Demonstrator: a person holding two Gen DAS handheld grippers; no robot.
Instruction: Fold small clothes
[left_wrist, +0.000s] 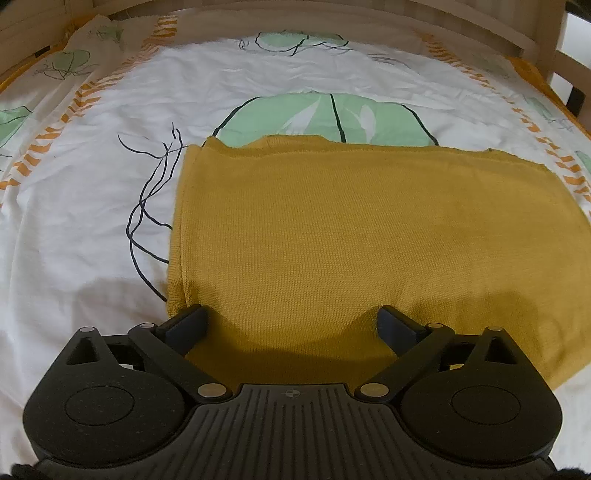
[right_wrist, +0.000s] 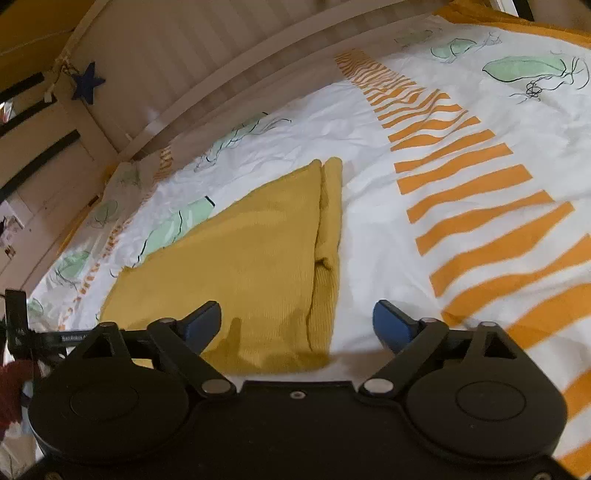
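Observation:
A mustard-yellow knit garment (left_wrist: 351, 236) lies folded flat into a rectangle on the bed. My left gripper (left_wrist: 291, 325) is open and empty, hovering over the garment's near left corner. In the right wrist view the same garment (right_wrist: 258, 258) shows with a folded-in sleeve along its right edge. My right gripper (right_wrist: 297, 319) is open and empty, over the garment's near right corner, its left finger above the cloth and its right finger above the sheet.
The garment lies on a white bed cover (left_wrist: 92, 229) printed with green leaves and orange stripes (right_wrist: 480, 206). A wooden slatted bed frame (left_wrist: 480, 26) runs along the far side. A white wall panel with a blue star (right_wrist: 86, 81) stands at the left.

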